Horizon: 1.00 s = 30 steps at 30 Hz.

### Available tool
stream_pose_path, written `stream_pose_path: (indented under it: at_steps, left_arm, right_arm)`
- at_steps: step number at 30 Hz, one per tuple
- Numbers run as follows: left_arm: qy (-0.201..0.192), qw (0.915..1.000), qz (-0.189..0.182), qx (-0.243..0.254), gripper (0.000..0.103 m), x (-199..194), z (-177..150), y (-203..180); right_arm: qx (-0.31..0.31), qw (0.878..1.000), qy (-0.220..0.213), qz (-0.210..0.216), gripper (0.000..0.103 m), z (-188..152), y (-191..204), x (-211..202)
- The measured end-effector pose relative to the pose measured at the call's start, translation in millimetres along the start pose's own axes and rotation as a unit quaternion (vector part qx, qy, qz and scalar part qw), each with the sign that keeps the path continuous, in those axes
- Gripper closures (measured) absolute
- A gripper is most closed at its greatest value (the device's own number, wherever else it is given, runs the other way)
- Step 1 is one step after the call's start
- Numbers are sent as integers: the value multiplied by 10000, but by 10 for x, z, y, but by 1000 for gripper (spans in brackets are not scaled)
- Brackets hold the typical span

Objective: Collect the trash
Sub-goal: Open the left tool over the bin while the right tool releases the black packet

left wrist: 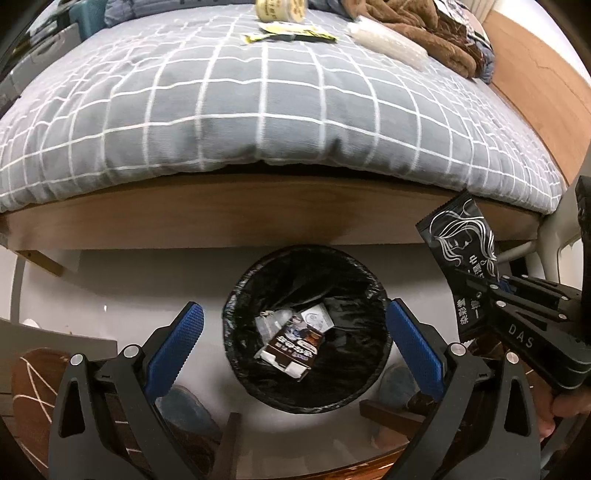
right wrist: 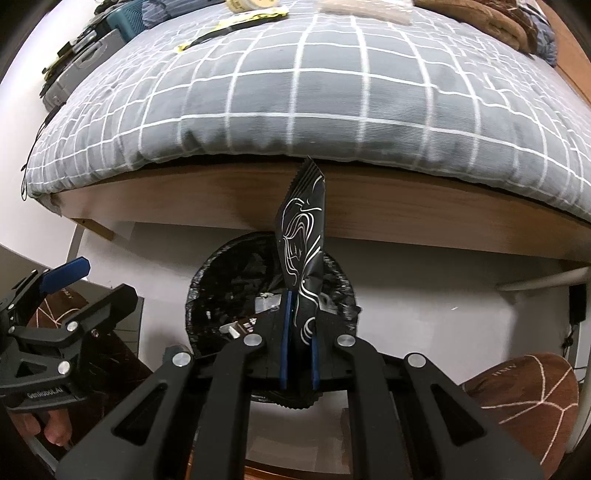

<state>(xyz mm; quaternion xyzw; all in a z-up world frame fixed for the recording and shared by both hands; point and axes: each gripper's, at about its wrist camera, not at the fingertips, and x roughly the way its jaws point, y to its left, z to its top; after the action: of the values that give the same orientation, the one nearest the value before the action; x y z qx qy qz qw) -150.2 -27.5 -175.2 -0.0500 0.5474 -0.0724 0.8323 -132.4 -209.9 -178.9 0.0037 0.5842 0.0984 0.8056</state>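
Bin [left wrist: 306,332] already holds a few wrappers. Our right tongs [right wrist: 299,328] clamp a black sachet [right wrist: 303,240] above it; left tongs [left wrist: 295,350] gape empty. Yellow wrapper [left wrist: 291,33] awaits on the bed [left wrist: 258,110].

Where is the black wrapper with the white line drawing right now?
The black wrapper is clamped upright in the right gripper, in front of the bed's edge and by the black-lined bin; it sits far right in the left wrist view.
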Motion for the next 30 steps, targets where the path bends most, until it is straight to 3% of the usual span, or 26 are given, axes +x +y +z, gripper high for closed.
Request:
stream_pose_path:
  at_steps: [9,18,23,30]
  left_arm:
    - [-44,9996,190,-217,6,-22,-24,343]
    - [-47,9995,204,-238,6,13,-47,423]
    - [15,9994,196,-290,6,63,-54,446]
    - [14,9993,205,-297,6,73,-51,451]
  right_arm:
    - [-228,9997,128,14,95,21,370,218]
    - [-352,9989,324,-17,90,-18,492,431]
    - [-361,9988,332,-67,84,-37,474,460]
    - [-359,9990,237,-134,60,-32,455,438]
